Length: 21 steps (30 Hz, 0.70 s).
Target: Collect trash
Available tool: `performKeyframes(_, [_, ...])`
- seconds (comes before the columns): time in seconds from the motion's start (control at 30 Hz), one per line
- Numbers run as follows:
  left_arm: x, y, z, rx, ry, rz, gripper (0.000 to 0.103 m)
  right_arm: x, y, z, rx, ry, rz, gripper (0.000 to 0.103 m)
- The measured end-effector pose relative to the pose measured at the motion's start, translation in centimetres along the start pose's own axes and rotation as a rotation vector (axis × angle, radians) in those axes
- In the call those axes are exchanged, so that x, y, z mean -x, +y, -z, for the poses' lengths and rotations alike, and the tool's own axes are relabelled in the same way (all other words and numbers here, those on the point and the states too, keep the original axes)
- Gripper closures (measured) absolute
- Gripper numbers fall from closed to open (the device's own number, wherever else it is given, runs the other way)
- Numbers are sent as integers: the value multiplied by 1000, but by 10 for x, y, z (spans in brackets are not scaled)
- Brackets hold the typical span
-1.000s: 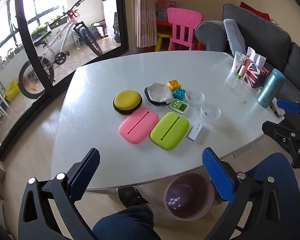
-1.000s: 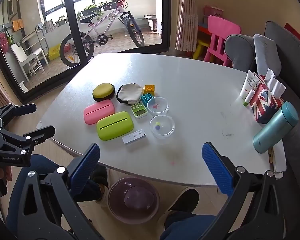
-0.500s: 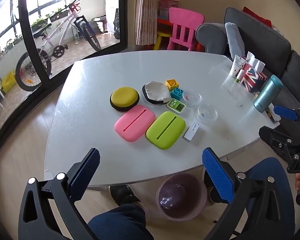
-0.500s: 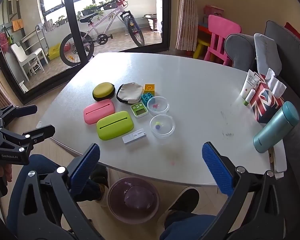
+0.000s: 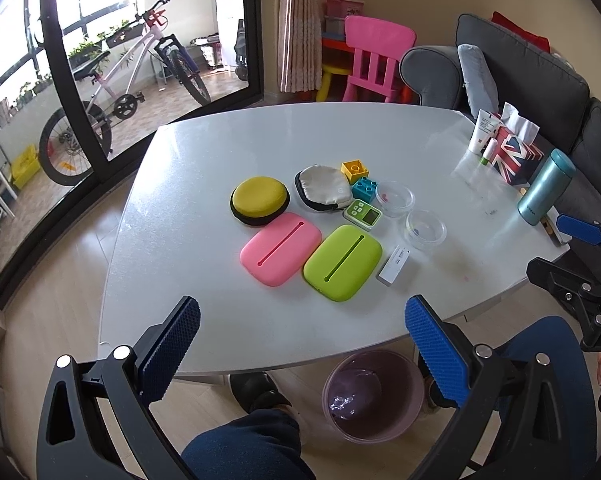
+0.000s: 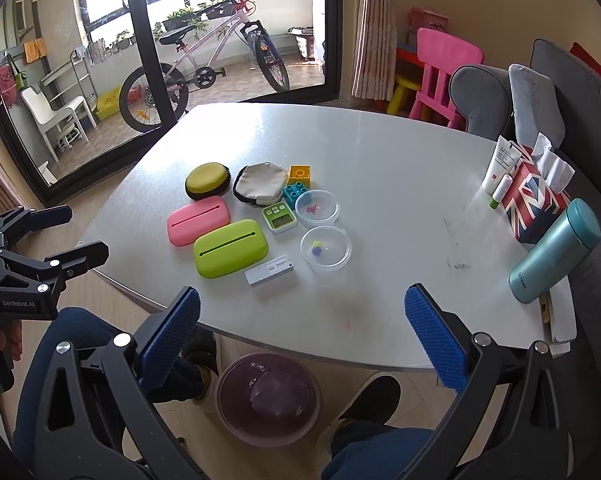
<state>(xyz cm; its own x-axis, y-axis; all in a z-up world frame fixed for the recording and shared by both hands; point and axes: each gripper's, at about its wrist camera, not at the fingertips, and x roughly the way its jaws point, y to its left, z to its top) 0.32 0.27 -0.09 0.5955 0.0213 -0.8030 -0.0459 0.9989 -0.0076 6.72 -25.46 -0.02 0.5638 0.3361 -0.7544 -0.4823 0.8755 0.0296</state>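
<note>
while both grippers hang off the table's near edge (image 6: pixel 284 350), the left gripper (image 5: pixel 302 344) and right gripper (image 6: pixel 302 338) each hold their blue fingers spread wide, gripping nothing. the purple bin (image 6: pixel 268 400) sits on the floor under that edge. the white test cassette (image 6: pixel 269 269) lies beside the green case (image 6: pixel 230 247), with bare tabletop toward the edge.

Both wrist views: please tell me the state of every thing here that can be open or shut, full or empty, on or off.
Left gripper: open, holding nothing.
Right gripper: open, holding nothing.
Trash bin: under the table edge, uncovered, lined with a bag.
Far clear dish: no lid, small red piece inside.
Near clear dish: no lid, small coloured bits inside.
Grey pouch: shut.
Teal bottle: capped, upright.
Green timer: display unreadable.
</note>
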Motion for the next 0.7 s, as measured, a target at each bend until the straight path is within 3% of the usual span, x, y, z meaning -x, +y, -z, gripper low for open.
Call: performKeyframes(0.7, [0, 2, 0, -16, -11, -7, 5, 0, 0, 1, 1, 1, -2, 3])
